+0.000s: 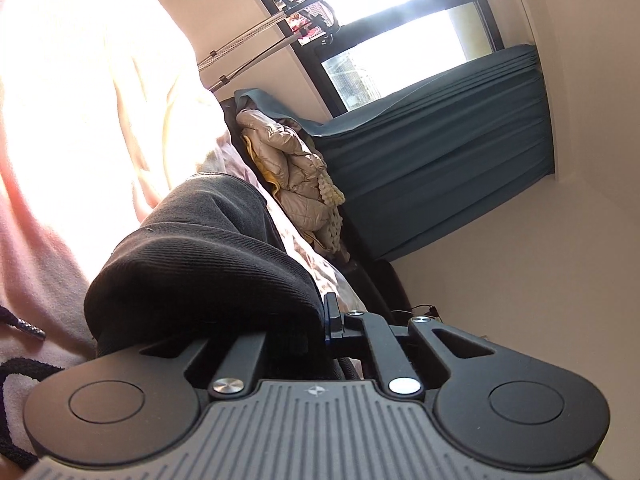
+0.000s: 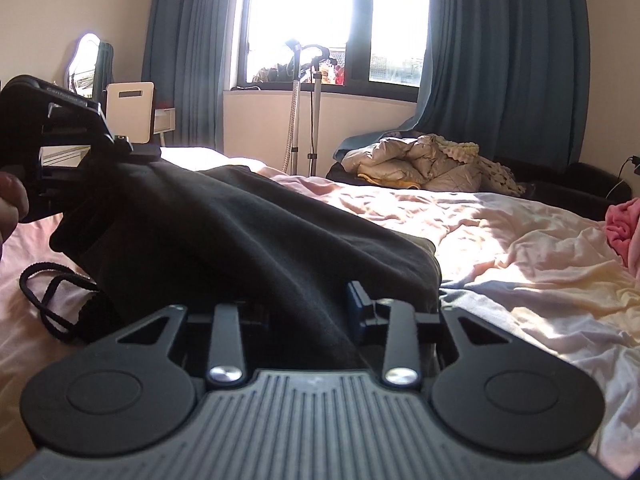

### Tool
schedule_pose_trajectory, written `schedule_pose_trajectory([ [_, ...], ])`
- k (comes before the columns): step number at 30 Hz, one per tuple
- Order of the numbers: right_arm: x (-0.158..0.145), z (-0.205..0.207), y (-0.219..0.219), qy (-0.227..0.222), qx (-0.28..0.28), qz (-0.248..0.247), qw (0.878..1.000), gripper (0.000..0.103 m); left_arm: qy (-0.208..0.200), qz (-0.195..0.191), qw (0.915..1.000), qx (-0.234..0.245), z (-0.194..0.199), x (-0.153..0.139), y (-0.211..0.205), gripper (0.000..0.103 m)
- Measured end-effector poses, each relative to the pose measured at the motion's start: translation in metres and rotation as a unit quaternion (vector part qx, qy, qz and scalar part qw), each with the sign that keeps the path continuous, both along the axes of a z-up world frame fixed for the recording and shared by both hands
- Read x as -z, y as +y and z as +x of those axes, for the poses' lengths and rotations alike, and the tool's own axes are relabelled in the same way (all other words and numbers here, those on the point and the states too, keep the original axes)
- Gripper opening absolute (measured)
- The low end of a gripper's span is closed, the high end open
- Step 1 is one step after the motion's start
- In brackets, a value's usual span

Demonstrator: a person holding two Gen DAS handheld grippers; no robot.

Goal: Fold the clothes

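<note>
Both claws have a bite on the same black garment (image 2: 240, 240) here. The right claw (image 2: 320, 312) is pinching a thick fold of it right at its fingers; the blue pad of one finger (image 2: 358, 304) shows on the right side, while the cloth covers the other. From there the garment stretches up and to the left, raised off the bed (image 2: 500, 248), to the left claw (image 2: 120, 152), which grips the far end. A bit of a person's hand (image 2: 12, 200) peeks in at the left edge behind that claw.

In the left wrist view the picture is tipped sideways. The left claw (image 1: 316, 320) is clamped on a bunched, rounded wad of the black fabric (image 1: 200, 256), which hides one finger completely; only the blue-edged finger (image 1: 332, 316) shows.

A black drawstring (image 2: 52, 300) loops loose on the pink sheet under the garment, near the lower left of the right view.

Other stuff around: a beige puffy jacket (image 2: 416, 164) heaped at the far side of the bed, something pink (image 2: 622, 224) crumpled at the right edge, blue curtains (image 2: 500, 60) either side of a bright window (image 2: 304, 16), and a garment steamer stand (image 2: 304, 100) in front of it. Sunlight blows out a lot of the sheet.
</note>
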State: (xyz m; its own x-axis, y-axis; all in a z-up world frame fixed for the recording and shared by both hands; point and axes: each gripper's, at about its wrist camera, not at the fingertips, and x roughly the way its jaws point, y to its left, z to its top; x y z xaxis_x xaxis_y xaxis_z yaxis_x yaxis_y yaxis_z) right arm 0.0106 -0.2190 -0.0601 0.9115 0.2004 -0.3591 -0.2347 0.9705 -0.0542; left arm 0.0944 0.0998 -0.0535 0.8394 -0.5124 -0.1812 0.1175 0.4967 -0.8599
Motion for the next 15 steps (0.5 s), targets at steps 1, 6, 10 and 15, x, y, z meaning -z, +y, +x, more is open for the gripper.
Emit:
schedule_pose_trajectory([
  [1,-0.001,0.000,0.000,-0.002,0.004,-0.002,1.000,0.040,-0.006,-0.002,1.0000,0.000,-0.004,-0.003,0.000,0.007],
  [6,-0.007,-0.003,-0.003,-0.012,0.022,-0.013,1.000,0.015,-0.012,-0.005,0.9999,0.009,-0.017,-0.010,0.000,0.006],
  [10,-0.018,-0.013,-0.007,-0.027,0.052,-0.027,0.998,0.014,-0.012,0.005,0.9996,0.025,-0.023,-0.014,-0.009,0.006],
  [15,0.000,-0.013,0.001,-0.011,0.068,-0.126,0.990,0.017,0.012,0.028,0.9995,0.007,-0.021,-0.009,-0.012,0.007],
])
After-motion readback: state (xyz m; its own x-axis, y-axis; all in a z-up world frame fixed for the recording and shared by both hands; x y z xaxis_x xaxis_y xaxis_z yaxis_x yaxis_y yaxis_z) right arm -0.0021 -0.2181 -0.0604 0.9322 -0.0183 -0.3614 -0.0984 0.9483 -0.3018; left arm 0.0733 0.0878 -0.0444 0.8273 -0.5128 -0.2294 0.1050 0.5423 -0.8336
